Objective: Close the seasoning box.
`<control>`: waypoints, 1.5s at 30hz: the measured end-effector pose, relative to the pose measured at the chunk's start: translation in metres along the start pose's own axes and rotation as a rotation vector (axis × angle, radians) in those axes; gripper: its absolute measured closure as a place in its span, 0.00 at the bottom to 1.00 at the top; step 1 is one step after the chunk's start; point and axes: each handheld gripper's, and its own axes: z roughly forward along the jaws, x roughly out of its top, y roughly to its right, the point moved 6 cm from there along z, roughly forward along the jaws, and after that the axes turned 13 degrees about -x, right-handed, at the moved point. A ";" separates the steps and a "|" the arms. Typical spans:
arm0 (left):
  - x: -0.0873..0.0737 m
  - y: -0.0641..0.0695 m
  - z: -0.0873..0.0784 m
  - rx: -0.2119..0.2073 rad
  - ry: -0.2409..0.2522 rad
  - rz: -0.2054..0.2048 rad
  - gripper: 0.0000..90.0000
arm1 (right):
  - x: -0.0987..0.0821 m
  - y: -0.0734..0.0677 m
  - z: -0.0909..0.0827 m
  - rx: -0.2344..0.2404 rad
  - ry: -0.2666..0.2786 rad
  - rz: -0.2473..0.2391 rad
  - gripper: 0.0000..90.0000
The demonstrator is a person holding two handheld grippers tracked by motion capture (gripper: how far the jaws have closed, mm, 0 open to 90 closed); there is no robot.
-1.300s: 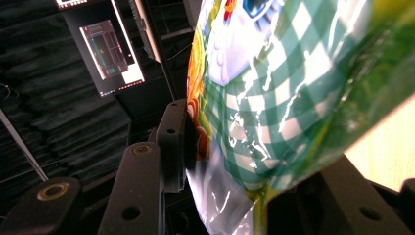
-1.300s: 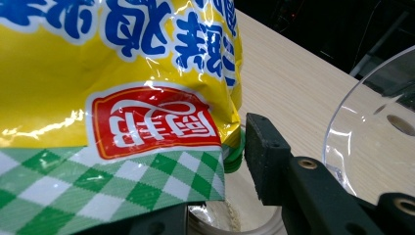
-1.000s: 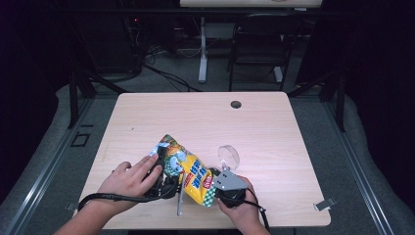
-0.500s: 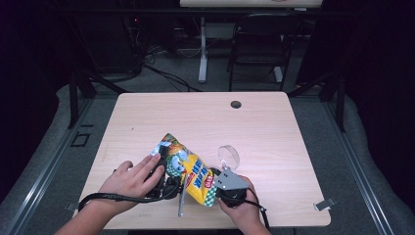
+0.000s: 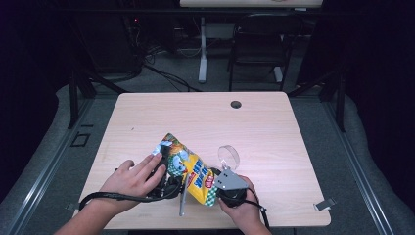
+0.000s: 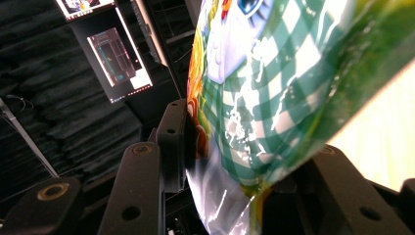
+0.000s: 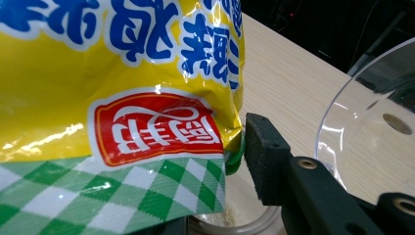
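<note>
One snack bag (image 5: pixel 188 169) lies near the front edge of the table (image 5: pixel 274 127); one clear cup (image 5: pixel 228 156) stands just right of it; left gripper (image 5: pixel 164 178) is clamped on the bag's edge; right gripper (image 5: pixel 222 185) jaw spacing cannot be determined.

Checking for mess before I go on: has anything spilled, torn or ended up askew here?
Nothing looks spilled. The snack bag is held off the table, tilted, between both hand-held grippers, beside a clear cup. Whether its bottom corner is torn open is unclear.
</note>
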 end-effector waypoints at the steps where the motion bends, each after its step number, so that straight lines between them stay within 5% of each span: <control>1: 0.000 0.000 0.000 0.000 0.000 0.001 0.66 | 0.000 0.000 0.000 -0.003 0.004 0.002 0.79; 45: 0.003 -0.008 -0.008 0.037 -0.005 0.050 0.69 | 0.002 -0.001 -0.001 0.012 0.005 0.019 0.79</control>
